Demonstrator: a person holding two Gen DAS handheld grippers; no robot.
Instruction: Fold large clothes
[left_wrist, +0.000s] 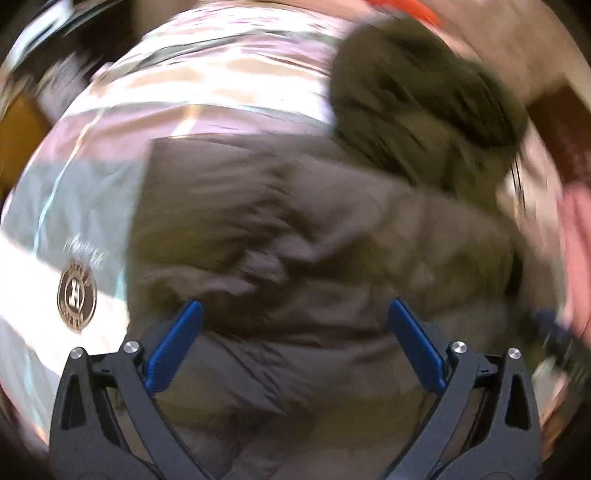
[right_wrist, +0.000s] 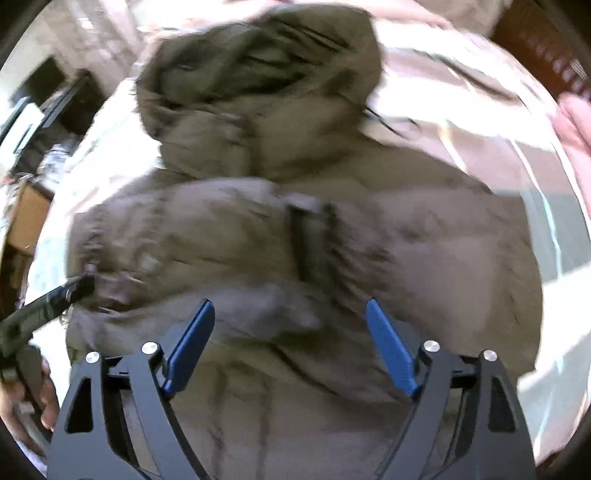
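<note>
Olive hooded puffer jacket (right_wrist: 295, 236) spread on bedsheet (left_wrist: 221, 74). Round emblem (left_wrist: 77, 291) on sheet; lettering blurred, unreadable. Left gripper (left_wrist: 293, 325) and right gripper (right_wrist: 290, 325): jaws wide apart, holding nothing.

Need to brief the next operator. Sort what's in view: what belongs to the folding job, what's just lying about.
Job:
- olive puffer jacket, with its hood
- left gripper, open
- right gripper, open

Lying about:
- patterned bedcover beneath the jacket
- round badge on the cover
- cardboard box
</note>
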